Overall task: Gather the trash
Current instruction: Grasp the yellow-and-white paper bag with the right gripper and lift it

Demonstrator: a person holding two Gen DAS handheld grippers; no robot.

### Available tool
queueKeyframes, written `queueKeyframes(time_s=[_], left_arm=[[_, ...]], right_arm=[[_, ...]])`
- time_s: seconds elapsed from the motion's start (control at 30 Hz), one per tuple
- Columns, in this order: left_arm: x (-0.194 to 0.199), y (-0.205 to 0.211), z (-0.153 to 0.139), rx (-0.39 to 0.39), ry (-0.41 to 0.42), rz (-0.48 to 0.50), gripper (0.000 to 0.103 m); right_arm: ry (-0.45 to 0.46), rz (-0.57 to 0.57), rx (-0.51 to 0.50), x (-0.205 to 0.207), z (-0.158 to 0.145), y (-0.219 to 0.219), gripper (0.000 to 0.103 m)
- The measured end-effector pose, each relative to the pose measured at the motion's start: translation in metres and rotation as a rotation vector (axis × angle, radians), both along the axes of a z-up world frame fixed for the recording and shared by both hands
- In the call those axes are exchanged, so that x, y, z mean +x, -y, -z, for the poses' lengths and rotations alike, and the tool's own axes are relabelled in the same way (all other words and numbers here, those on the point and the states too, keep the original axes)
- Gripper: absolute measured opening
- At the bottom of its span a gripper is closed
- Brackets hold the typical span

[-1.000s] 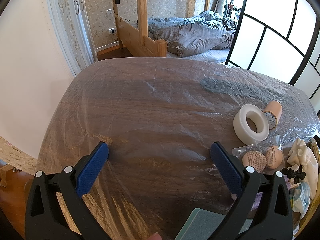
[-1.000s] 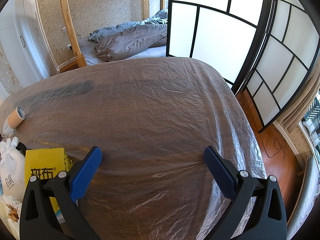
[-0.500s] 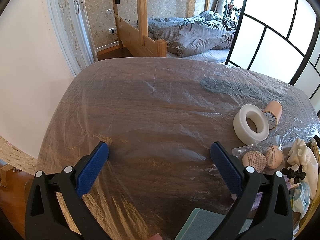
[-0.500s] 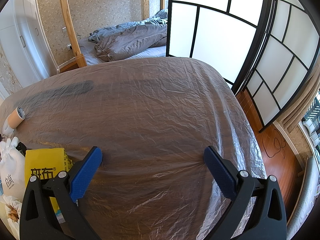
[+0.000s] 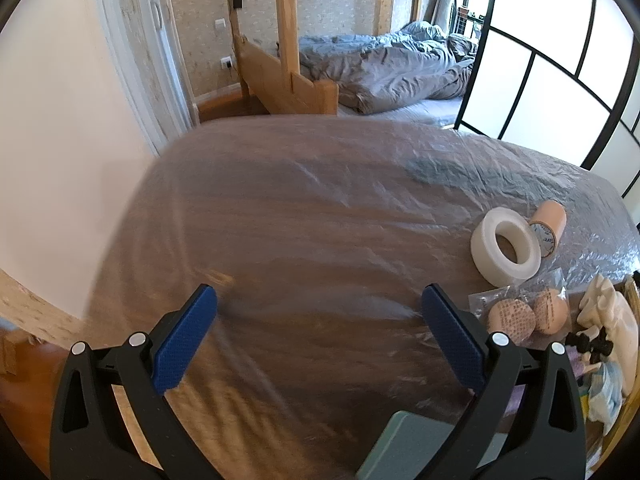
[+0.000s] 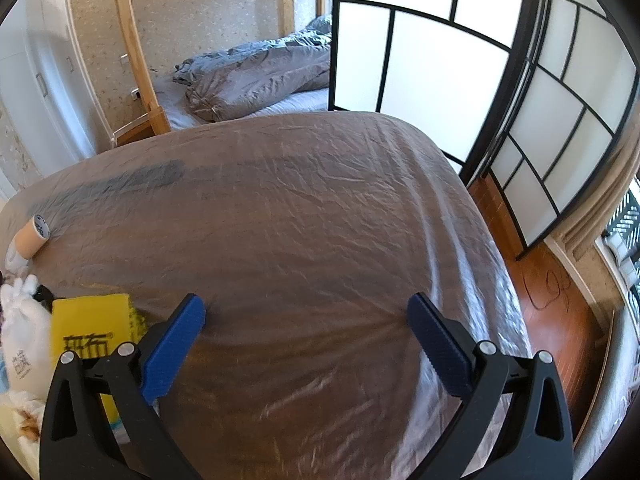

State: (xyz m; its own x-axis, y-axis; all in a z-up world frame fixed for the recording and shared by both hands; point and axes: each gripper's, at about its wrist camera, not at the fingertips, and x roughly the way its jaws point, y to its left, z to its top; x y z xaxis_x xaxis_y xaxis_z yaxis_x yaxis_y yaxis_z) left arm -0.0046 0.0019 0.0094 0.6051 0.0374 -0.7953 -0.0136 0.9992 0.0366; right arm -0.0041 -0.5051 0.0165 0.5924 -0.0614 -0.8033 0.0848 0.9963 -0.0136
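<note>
Between both spread jaw pairs only bare table (image 5: pixel 304 216) is seen; nothing is held. Trash, a packet (image 5: pixel 520 312), lies right of the left gripper (image 5: pixel 318 306); reaching it is judged next.

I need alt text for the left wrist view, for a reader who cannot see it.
The open left gripper hovers empty above a plastic-covered wooden table. To its right lie a white tape roll, a tan roll and bagged round items.
</note>
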Motion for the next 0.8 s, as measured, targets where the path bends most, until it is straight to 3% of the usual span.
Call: queueKeyframes(time_s=[0.1, 0.17, 0.27, 0.4, 0.53, 0.63, 0.8], left_arm=[[-0.021, -0.003, -0.028, 0.007, 0.059, 0.043, 0.102], [-0.036, -0.004, -0.042, -0.054, 0.059, 0.130, 0.102], [-0.067, 0.009, -0.043, -0.024, 0.024, 0.261, 0.102], [-0.090, 0.025, -0.023, 0.057, -0.014, 0.326, 0.102], [-0.094, 0.034, -0.023, -0.021, -0.027, 0.382, 0.102], [-0.096, 0.041, -0.017, -0.002, -0.033, 0.403, 0.102], [-0.081, 0.046, -0.004, -0.031, -0.049, 0.417, 0.102]], right_arm=[[0.090, -0.003, 0.042, -0.028, -0.040, -0.002, 0.099], [0.131, -0.041, 0.129, -0.057, -0.063, -0.007, 0.099], [0.128, -0.094, 0.178, -0.094, -0.076, -0.028, 0.099], [0.099, -0.124, 0.179, -0.121, -0.070, -0.054, 0.099], [0.045, -0.134, 0.230, -0.134, -0.052, -0.073, 0.099], [0.011, -0.139, 0.256, -0.136, -0.039, -0.081, 0.099], [-0.009, -0.160, 0.161, -0.142, -0.023, -0.103, 0.099]])
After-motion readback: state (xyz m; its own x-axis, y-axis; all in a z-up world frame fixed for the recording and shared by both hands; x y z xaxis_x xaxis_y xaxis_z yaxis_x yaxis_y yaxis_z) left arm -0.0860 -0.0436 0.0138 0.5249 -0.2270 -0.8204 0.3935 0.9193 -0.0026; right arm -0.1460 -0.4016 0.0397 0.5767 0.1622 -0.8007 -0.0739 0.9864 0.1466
